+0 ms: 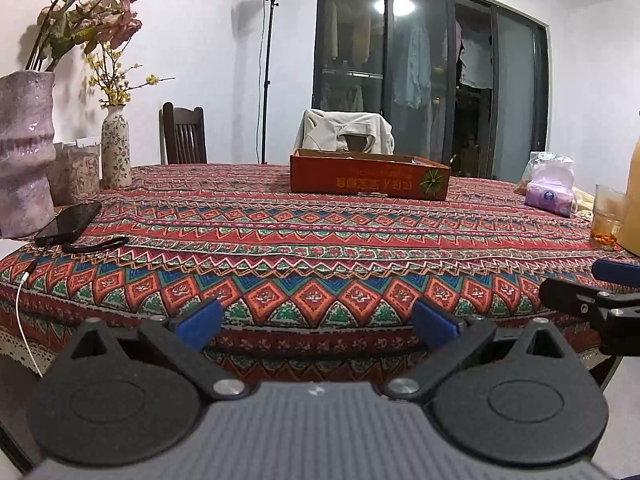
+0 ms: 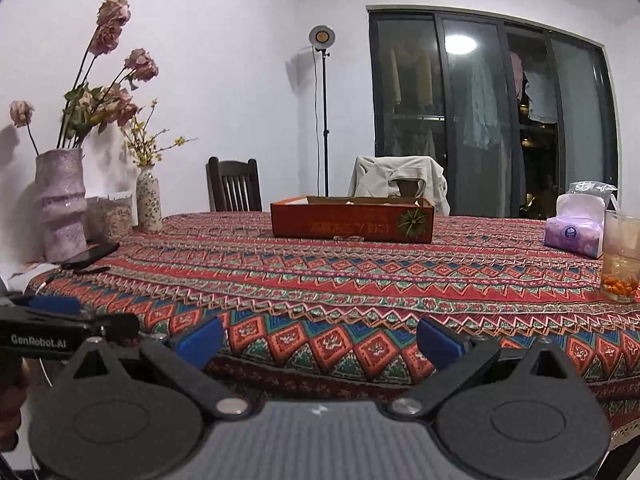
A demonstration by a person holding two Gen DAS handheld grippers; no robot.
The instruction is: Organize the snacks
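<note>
The red cardboard box (image 1: 370, 178) sits on the far half of the table, a bit above the middle of both pictures, and it looks like the place where the snacks go. It is a low, open tray, and its long side runs left to right across the view, so its wide front wall faces both claws. I cannot see what is inside, only some pale bits over the rim. No loose snacks show on the patterned tablecloth (image 1: 304, 248) near the claws. The left gripper (image 1: 318, 322) is down at the near edge of the table with its blue tips spread wide, and it holds nothing. The right gripper (image 2: 320, 338) is the same, wide open and empty, just at the table edge. The box lies straight ahead and far from both, and I would guess neither claw is much nearer, so either one must go forward over the cloth to reach it. Further out, a purple tissue pack (image 2: 574, 232) and a glass with orange bits at the bottom (image 2: 620, 260) stand at the right side. At the left are a dark phone (image 1: 68, 222), a pink vase with dried flowers (image 1: 26, 148) and a small flowery vase (image 1: 116, 146).
</note>
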